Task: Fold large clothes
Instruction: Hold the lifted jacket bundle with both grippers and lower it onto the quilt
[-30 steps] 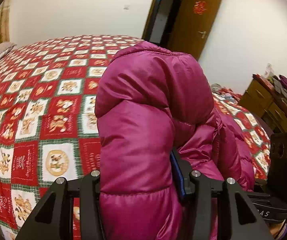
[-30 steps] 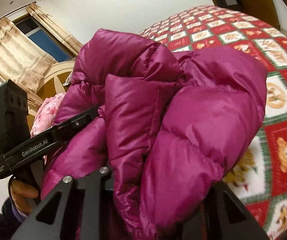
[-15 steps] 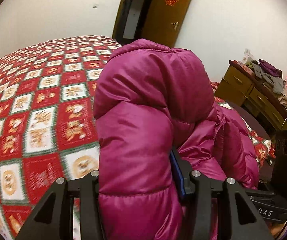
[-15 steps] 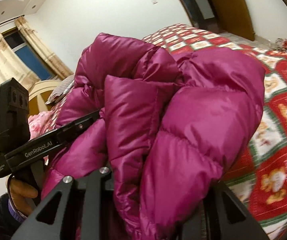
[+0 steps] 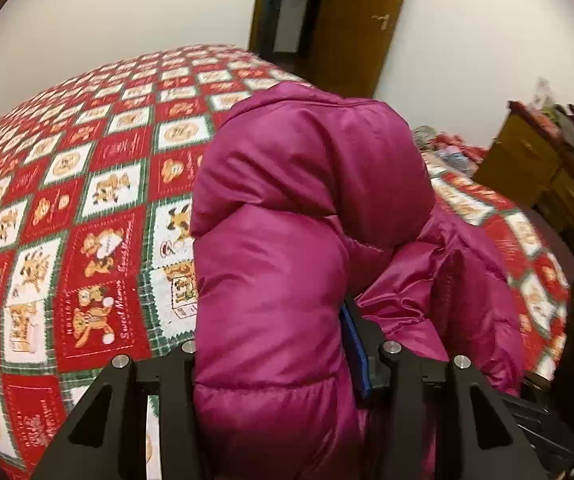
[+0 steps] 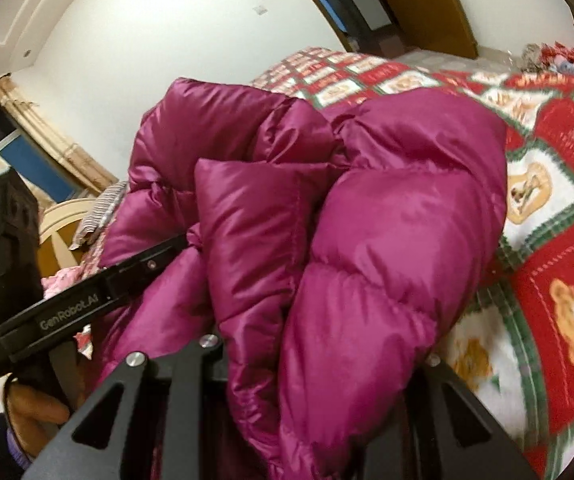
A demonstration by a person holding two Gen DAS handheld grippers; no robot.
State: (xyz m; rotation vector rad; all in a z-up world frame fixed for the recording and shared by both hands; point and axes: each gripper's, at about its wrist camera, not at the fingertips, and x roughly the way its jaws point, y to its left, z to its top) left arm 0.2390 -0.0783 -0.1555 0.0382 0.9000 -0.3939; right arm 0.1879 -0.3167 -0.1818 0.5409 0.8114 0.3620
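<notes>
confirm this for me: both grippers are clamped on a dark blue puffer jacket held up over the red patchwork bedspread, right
Not quite: the puffer jacket is magenta, not dark blue, as both wrist views show. The rest holds: the left gripper and right gripper are clamped on it over the red patchwork bedspread.

The jacket [image 5: 287, 240] rose between the left gripper's [image 5: 275, 344] fingers, above the bed [image 5: 87, 184]; a door [image 5: 351, 20] stood behind, a dresser [image 5: 527, 160] to the right.

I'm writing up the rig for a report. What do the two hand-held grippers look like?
Both are matte black with triangular cut-outs and silver screw heads. The left hand-held gripper has a blue pad on one finger; its body reads "GenRobot.AI" in the right wrist view. A bare hand with a dark sleeve holds it.
</notes>
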